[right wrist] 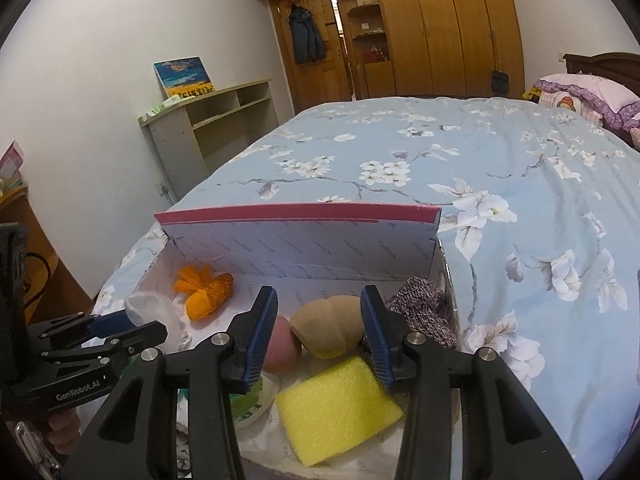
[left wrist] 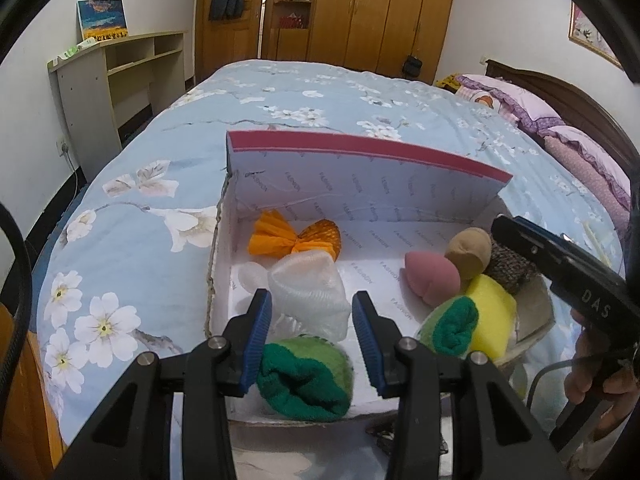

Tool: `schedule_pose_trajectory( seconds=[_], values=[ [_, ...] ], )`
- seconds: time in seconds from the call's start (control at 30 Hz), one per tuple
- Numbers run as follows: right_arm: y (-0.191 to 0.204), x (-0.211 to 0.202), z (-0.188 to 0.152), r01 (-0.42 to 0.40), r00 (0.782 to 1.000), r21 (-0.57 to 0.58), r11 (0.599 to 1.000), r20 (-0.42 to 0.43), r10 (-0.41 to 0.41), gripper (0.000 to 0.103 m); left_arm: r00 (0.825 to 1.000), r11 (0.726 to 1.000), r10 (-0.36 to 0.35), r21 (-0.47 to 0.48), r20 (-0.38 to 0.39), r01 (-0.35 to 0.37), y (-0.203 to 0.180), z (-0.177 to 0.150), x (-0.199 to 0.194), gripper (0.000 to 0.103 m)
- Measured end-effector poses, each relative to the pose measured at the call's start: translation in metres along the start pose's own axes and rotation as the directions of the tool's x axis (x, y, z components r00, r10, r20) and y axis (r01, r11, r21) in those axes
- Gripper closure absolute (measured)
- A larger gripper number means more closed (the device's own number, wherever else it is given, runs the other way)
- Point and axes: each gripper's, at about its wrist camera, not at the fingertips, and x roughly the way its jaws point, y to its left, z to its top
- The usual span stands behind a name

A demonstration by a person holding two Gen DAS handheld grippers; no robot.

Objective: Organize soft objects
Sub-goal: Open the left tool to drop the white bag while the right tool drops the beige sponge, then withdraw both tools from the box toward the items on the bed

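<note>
An open white box (left wrist: 360, 196) with a raised pink-edged lid lies on the bed. My left gripper (left wrist: 311, 298) is open over its near left corner. A rolled green sock (left wrist: 304, 376) lies below between the pads, clear of the right pad, with a white mesh net (left wrist: 308, 292) beyond. An orange mesh piece (left wrist: 296, 238) is at the back. My right gripper (right wrist: 319, 294) hangs open over the right side with nothing in it. Under it lie a tan sock ball (right wrist: 328, 332), pink sponge (right wrist: 282, 350), yellow sponge (right wrist: 340, 404), grey knitted sock (right wrist: 424, 312) and second green sock (left wrist: 456, 328).
The box rests on a blue floral quilt (left wrist: 320, 100) that covers the whole bed. Purple pillows (left wrist: 520, 100) lie at the headboard on the right. A beige shelf unit (left wrist: 120, 68) stands by the left wall, with wooden wardrobes behind. A hand (left wrist: 592, 380) holds the right gripper.
</note>
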Motion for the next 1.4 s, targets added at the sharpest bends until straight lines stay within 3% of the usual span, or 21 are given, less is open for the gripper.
schedule_pose_trajectory(
  seconds=[0.57, 0.8, 1.4],
  values=[
    [0.008, -0.036, -0.018, 0.0, 1.0, -0.018, 1.0, -0.006, 0.0, 0.059, 0.999, 0.999, -0.026, 0.021, 0.018, 0.026, -0.01, -0.007, -0.03, 0.059],
    [0.01, -0.054, -0.03, -0.006, 1.0, -0.026, 1.0, -0.009, 0.006, 0.059, 0.998, 0.997, -0.067, 0.025, 0.007, 0.067, -0.016, -0.018, -0.043, 0.059],
    [0.001, -0.084, -0.072, 0.036, 0.997, -0.051, 0.998, -0.06, -0.039, 0.059, 0.986, 0.984, -0.141, 0.097, -0.09, 0.15, -0.047, -0.065, -0.048, 0.059]
  ],
)
